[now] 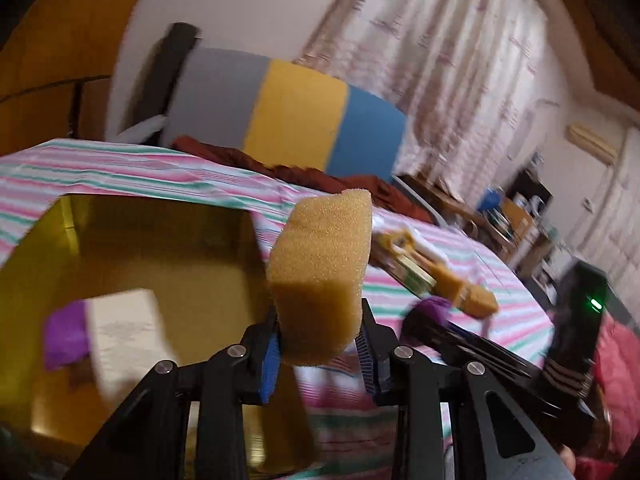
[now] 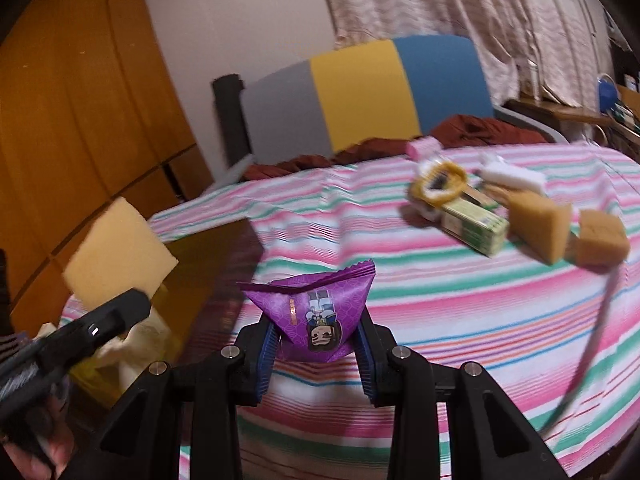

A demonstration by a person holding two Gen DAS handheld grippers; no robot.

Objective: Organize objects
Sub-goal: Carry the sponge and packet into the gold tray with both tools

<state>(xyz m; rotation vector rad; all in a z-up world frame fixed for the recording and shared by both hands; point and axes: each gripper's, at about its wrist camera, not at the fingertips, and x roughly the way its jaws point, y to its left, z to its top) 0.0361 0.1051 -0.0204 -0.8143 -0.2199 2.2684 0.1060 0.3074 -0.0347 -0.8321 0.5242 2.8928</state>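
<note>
Left wrist view gives me the sponge (image 1: 320,276) first: a tan, coarse-pored block with one rounded end, standing up out of my left gripper (image 1: 320,344), whose blue-padded jaws are clamped tight on its lower end. It sits above the near edge of a yellow box (image 1: 36,280), and down inside that box I can see a pale block (image 1: 124,336) with a purple packet (image 1: 64,336) beside it, both blurred. On the right wrist camera I have a purple snack packet (image 2: 316,312), a puffy pouch with crimped top edge and a small cartoon figure printed on its front, pinched by its lower sides between the pads of my right gripper (image 2: 316,346), jaws narrow around it. It hangs over the pink, green and white striped cloth (image 2: 440,320) that covers the bed. Further off on that cloth lies the remaining pile: a flat green-and-cream carton (image 2: 476,224) with a yellow ring (image 2: 440,182) resting on it, a white block (image 2: 514,178) behind, and two more tan sponges (image 2: 540,232) touching each other at the right. Beyond the bed leans a panel (image 2: 360,96) striped grey, yellow and blue, with dark red fabric (image 2: 480,130) bunched at its foot and patterned curtains (image 2: 460,8) behind.
</note>
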